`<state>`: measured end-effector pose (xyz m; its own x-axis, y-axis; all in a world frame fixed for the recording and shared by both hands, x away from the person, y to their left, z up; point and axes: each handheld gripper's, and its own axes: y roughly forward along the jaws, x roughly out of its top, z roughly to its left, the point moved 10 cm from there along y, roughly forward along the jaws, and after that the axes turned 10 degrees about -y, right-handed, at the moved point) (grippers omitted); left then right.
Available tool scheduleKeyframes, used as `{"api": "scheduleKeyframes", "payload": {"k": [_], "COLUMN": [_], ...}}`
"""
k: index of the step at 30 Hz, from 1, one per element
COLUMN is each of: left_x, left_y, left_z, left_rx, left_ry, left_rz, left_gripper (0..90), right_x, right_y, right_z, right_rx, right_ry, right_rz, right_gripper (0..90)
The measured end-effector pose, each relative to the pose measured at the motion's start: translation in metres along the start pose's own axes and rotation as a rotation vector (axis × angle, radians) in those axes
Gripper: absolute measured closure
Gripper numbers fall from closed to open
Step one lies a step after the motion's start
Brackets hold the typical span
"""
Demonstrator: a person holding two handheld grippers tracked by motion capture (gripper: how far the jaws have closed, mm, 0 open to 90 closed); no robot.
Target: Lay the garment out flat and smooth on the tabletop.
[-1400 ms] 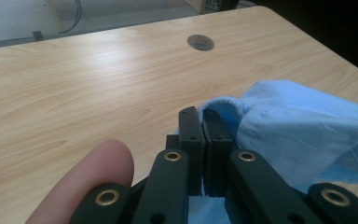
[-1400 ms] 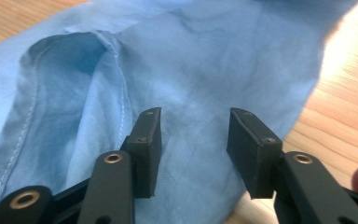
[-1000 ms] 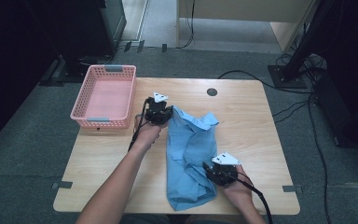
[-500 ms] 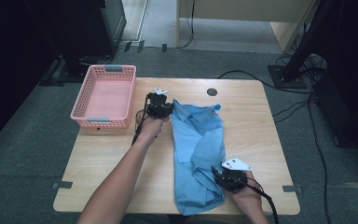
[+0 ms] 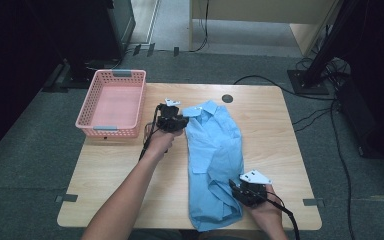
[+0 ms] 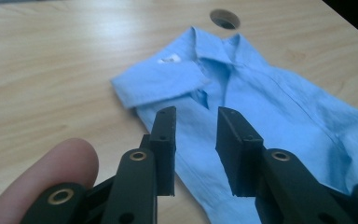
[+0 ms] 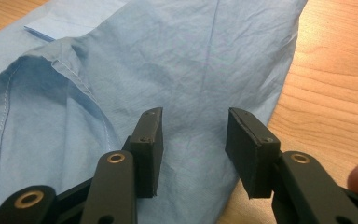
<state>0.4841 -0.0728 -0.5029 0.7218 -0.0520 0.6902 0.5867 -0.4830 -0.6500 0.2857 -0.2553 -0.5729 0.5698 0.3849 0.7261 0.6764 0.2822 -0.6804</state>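
High view: a light blue button-up cotton shirt (image 5: 215, 160) lies lengthwise on the pale wooden tabletop (image 5: 280, 135), collar toward the far edge, hem at the near edge just left of the right hand. One side is folded over the body. A pink perforated plastic basket (image 5: 112, 102) sits at the far left corner of the tabletop, well apart from the shirt. A dark round cable hole (image 5: 227, 98) lies just beyond the collar.

Left gripper (image 5: 172, 120): held at the shirt's collar end, beside its left edge. Left gripper view: the two black fingers (image 6: 165, 140) stand apart with a clear gap and have just been opening. No cloth is between them; the shirt's collar (image 6: 205, 65) and shoulder lie ahead and below, and the pads press on nothing. A fingertip of the person's hand (image 6: 51, 172) shows at lower left.

Right gripper (image 5: 250, 192): at the near right, against the shirt's lower right edge. Right gripper view: fingers (image 7: 149, 140) moderately apart, poised over the wrinkled blue fabric (image 7: 177, 70) near its edge, where bare wood (image 7: 335, 93) begins. Nothing is pinched; the cloth lies flat beneath the gap. A stitched sleeve opening (image 7: 46, 79) shows at upper left.
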Motion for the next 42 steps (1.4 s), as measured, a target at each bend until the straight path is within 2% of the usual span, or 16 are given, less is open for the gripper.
{"api": "scheduleKeyframes", "payload": {"k": [6, 9, 13, 15, 20, 26, 29, 32, 35, 38, 42], "left_x": [-0.025, -0.033, -0.049, -0.059, -0.077, -0.094, -0.103, -0.108, -0.109, -0.109, -0.109], "left_y": [0.002, 0.001, 0.003, 0.004, 0.003, 0.002, 0.002, 0.003, 0.004, 0.005, 0.006], "left_z": [-0.017, -0.023, -0.026, -0.025, -0.025, -0.029, -0.032, -0.034, -0.036, -0.037, -0.036], "left_rx": [-0.028, -0.035, -0.016, 0.010, 0.020, 0.007, -0.013, -0.009, -0.008, 0.018, 0.028], "left_ry": [0.029, 0.021, 0.015, 0.011, 0.020, 0.040, 0.051, 0.069, 0.079, 0.117, 0.135], "left_rz": [0.027, 0.032, 0.065, 0.089, 0.110, 0.133, 0.157, 0.170, 0.160, 0.141, 0.119], "left_gripper": [60.6, 53.1, 41.2, 34.7, 32.4, 33.2, 35.5, 36.3, 41.0, 47.3, 66.5], "right_x": [0.000, 0.000, 0.001, 0.001, 0.001, 0.001, 0.000, -0.001, -0.001, -0.001, -0.001], "right_y": [0.001, 0.001, 0.002, 0.003, 0.004, 0.004, 0.005, 0.006, 0.007, 0.007, 0.008], "right_z": [0.000, -0.001, 0.000, 0.000, 0.002, 0.001, -0.001, -0.002, -0.002, -0.003, -0.003], "right_rx": [-0.003, -0.005, -0.005, 0.001, -0.004, -0.021, -0.023, -0.021, -0.016, -0.019, -0.020], "right_ry": [0.001, 0.002, -0.002, -0.003, -0.012, -0.027, -0.009, 0.004, 0.021, 0.022, 0.022], "right_rz": [-0.012, -0.020, -0.029, -0.035, -0.025, -0.020, -0.010, 0.008, 0.009, 0.011, 0.012], "right_gripper": [55.4, 54.6, 51.7, 48.9, 35.9, 24.0, 18.8, 18.0, 17.2, 16.3, 15.8]}}
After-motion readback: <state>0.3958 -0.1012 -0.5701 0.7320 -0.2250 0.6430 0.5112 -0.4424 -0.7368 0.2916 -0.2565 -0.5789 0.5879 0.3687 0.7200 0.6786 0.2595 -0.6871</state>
